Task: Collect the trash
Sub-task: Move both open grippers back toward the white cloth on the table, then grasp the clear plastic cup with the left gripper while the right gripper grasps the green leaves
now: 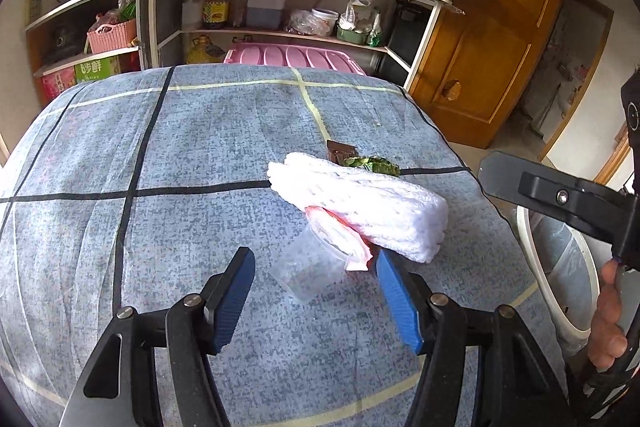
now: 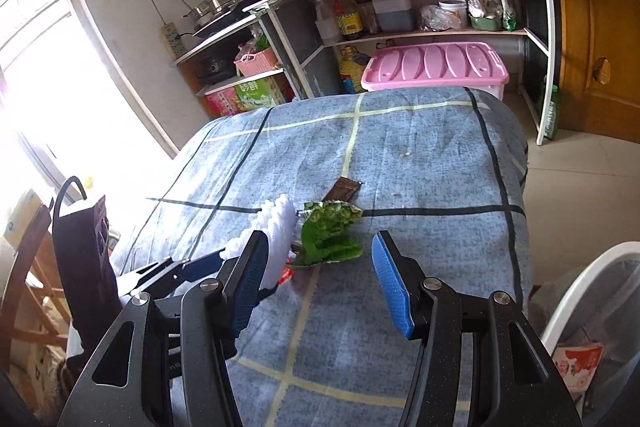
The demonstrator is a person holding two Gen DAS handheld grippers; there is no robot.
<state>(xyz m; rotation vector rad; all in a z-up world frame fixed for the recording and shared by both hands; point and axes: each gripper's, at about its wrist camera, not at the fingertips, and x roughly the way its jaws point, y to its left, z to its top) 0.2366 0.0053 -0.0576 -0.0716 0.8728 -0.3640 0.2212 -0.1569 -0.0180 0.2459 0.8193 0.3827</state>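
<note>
Hovering left gripper [image 1: 316, 301] spread around clear cup [image 1: 310, 269], right gripper [image 2: 320, 287] spread

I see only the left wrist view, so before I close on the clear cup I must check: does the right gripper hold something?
Observer: No. The right gripper is open and empty, above the cloth, and it faces the green wrapper.
Operator: Is anything already in the bin?
Observer: Yes. A red-and-white flowered packet lies inside the white bin.
Operator: What is beyond the foam net?
Observer: A long, flat brown wrapper lies on the cloth, just past the green one.
</note>
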